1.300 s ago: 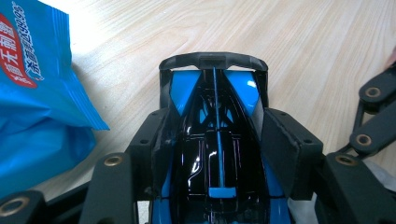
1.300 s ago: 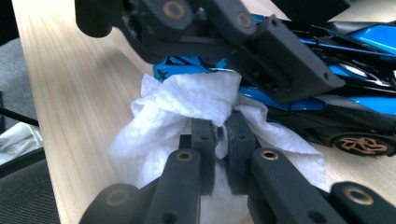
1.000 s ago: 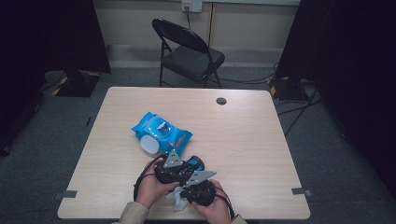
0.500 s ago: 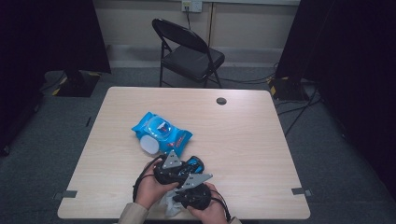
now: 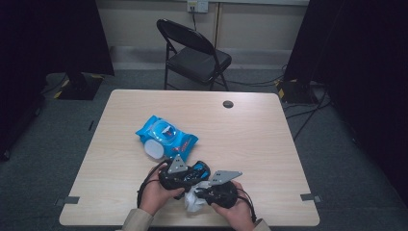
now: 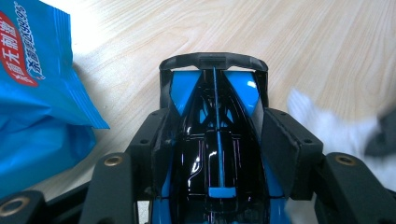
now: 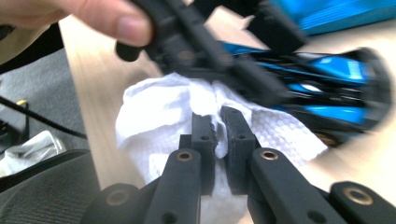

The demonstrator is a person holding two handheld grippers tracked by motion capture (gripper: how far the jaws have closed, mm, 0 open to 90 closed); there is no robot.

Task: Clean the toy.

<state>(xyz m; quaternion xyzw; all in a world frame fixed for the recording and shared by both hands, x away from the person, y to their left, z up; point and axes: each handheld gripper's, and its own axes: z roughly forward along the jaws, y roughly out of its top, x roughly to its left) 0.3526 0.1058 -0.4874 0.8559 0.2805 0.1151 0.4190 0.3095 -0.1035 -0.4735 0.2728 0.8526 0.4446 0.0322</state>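
Both grippers work near the desk's near edge: left gripper clamps the toy car; right gripper pinches what looks like a wipe.

The high view looks forward and down on the whole table. Each claw view sits close behind its jaws; both share the toy car and wipe.

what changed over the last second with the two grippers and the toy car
The right gripper, shut on the crumpled white wipe, shifted rightwards, from below the left gripper to beside it, carrying the wipe along. The left gripper stayed put, clamped on the glossy blue and black toy car. The blue wet-wipe pack did not move on the light wooden table.
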